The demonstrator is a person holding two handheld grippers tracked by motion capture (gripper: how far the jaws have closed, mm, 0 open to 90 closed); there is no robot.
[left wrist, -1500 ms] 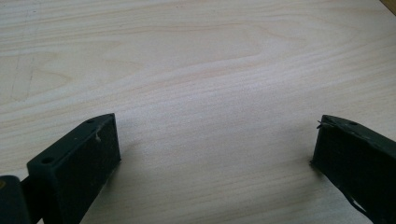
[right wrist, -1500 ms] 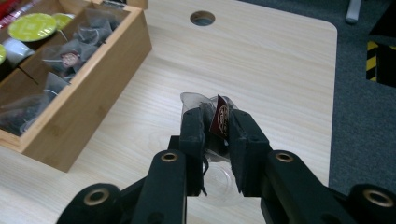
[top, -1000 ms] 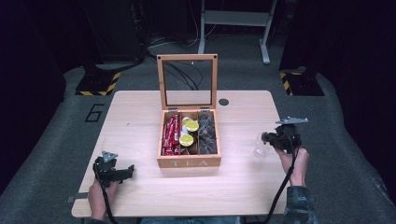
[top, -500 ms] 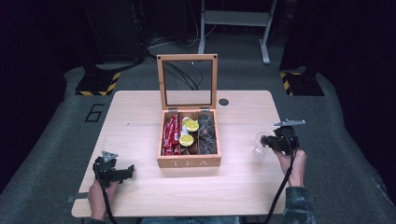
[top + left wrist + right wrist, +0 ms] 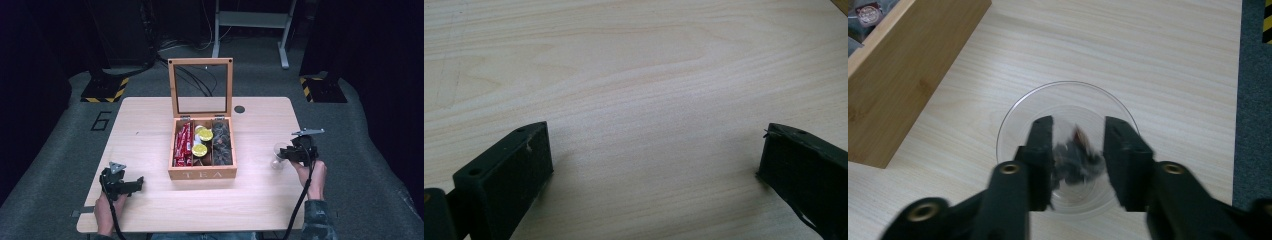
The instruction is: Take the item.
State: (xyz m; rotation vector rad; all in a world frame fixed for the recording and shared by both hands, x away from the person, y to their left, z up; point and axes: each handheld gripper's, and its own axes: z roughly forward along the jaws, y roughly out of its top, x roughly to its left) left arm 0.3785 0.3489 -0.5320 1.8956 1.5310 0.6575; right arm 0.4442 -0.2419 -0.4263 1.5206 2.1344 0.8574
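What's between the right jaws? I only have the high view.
Observer: A dark tea packet. The right gripper has just been opening its jaws.
Operator: Where is it aimed?
Observer: Straight down into a clear glass; the packet is inside its rim.
Operator: Do the pads press it?
Observer: Seemingly not; the packet is blurred between parted jaws.
Operator: And the left gripper?
Observer: The left gripper has its jaws wide apart over the bare table, with nothing between them.
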